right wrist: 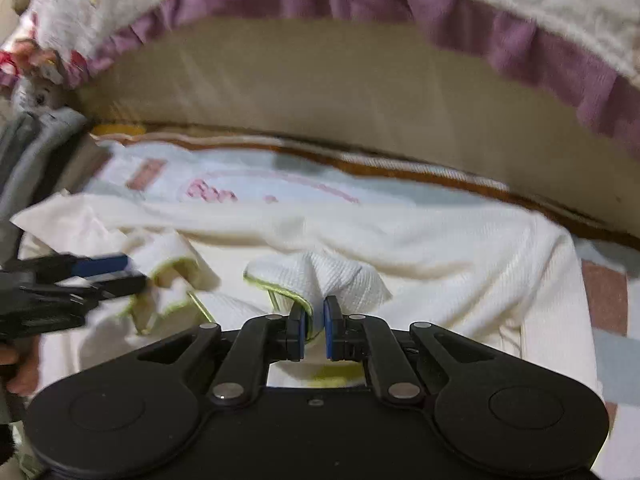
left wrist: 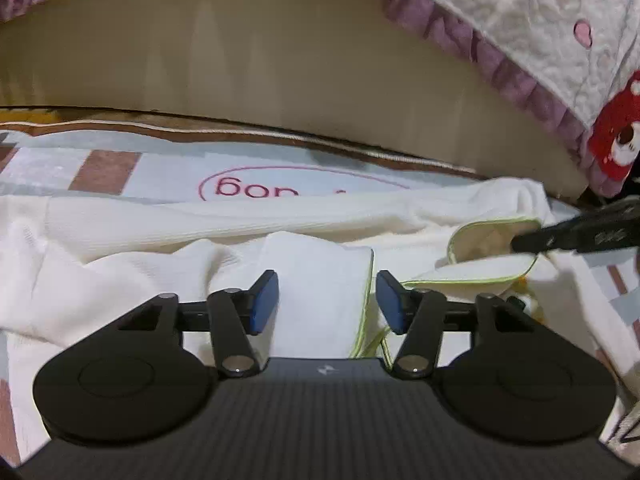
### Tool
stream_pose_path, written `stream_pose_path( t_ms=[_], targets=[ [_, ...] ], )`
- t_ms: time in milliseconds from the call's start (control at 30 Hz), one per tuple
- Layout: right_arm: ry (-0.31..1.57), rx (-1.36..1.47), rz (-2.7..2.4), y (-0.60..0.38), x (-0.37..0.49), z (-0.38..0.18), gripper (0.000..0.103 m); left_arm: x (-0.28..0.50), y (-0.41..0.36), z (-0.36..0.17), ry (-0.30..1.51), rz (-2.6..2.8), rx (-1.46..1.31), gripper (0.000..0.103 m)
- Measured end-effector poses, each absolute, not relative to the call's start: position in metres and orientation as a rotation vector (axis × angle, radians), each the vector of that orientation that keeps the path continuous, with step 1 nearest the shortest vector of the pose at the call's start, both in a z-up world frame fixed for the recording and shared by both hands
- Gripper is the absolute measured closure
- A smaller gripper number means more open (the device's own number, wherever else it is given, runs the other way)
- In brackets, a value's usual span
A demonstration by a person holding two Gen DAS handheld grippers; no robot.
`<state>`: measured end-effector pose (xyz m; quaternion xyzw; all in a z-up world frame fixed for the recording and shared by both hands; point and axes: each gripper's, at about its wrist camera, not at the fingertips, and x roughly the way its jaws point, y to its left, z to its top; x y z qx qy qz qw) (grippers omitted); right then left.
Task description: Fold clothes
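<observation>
The white ribbed garment (right wrist: 440,248) lies crumpled on the printed bed mat (left wrist: 168,168), its green-trimmed cuff (right wrist: 320,276) clamped between the closed jaws of your right gripper (right wrist: 315,330). Your left gripper (left wrist: 327,300) stands apart, straddling a second trimmed fold (left wrist: 320,280) without pressing it. Pulling now, with only one side gripped, would likely drag the garment askew.

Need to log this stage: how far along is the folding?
Early. Nothing looks folded: the white garment lies rumpled on the bed sheet. In hand: the right claw pinches a green-trimmed flap; the left claw is open over another. All folds remain.
</observation>
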<state>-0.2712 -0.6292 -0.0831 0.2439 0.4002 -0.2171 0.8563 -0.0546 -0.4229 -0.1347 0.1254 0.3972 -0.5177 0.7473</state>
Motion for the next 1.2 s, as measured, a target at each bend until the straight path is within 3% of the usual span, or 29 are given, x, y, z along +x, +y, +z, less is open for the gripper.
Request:
stream_pose_path(
  t_ms=[100,133,167,200,267,400,533,600,633,700,733,767,1000,1133,1200],
  targets=[
    [0.727,0.509,-0.361,-0.629,-0.279,-0.066,0.093,-0.051,-0.436,-0.151,0.931,-1.101,0.34,0.047],
    [0.686,0.507,-0.313,-0.628,-0.283,-0.059,0.093,-0.047,-0.435,-0.156,0.955,-1.074,0.328,0.062],
    [0.687,0.516,-0.278,-0.627,-0.284,-0.055,0.093,-0.042,-0.433,-0.157,0.967,-1.052,0.305,0.086],
    [0.725,0.525,-0.26,-0.628,-0.284,-0.056,0.093,-0.04,-0.429,-0.155,0.96,-1.042,0.291,0.093],
    [0.845,0.498,-0.287,-0.629,-0.281,-0.07,0.091,-0.046,-0.421,-0.145,0.872,-1.019,0.335,0.096],
    [1.085,0.401,-0.428,-0.636,-0.274,-0.106,0.071,-0.072,-0.395,-0.132,0.721,-0.937,0.408,0.096],
    [1.001,0.358,-0.426,-0.637,-0.275,-0.091,0.065,-0.082,-0.382,-0.14,0.744,-0.906,0.37,0.096],
    [0.96,0.338,-0.414,-0.636,-0.275,-0.088,0.055,-0.081,-0.385,-0.145,0.745,-0.908,0.378,0.096],
    [0.953,0.337,-0.413,-0.636,-0.274,-0.09,0.055,-0.081,-0.386,-0.147,0.746,-0.909,0.382,0.096],
    [0.976,0.347,-0.419,-0.64,-0.269,-0.099,0.059,-0.076,-0.388,-0.145,0.729,-0.91,0.373,0.097],
    [0.981,0.36,-0.428,-0.643,-0.266,-0.104,0.071,-0.073,-0.391,-0.141,0.708,-0.914,0.37,0.097],
    [0.964,0.388,-0.429,-0.647,-0.263,-0.108,0.1,-0.069,-0.394,-0.135,0.681,-0.921,0.37,0.097],
    [0.356,0.532,-0.517,-0.679,-0.265,-0.066,0.099,0.009,-0.451,-0.043,0.423,-0.908,0.31,0.097],
    [0.259,0.503,-0.528,-0.689,-0.254,-0.062,0.099,0.039,-0.474,-0.018,0.427,-0.928,0.292,0.097],
    [0.271,0.518,-0.559,-0.698,-0.25,-0.071,0.098,0.042,-0.488,-0.032,0.427,-0.934,0.357,0.097]
  ],
)
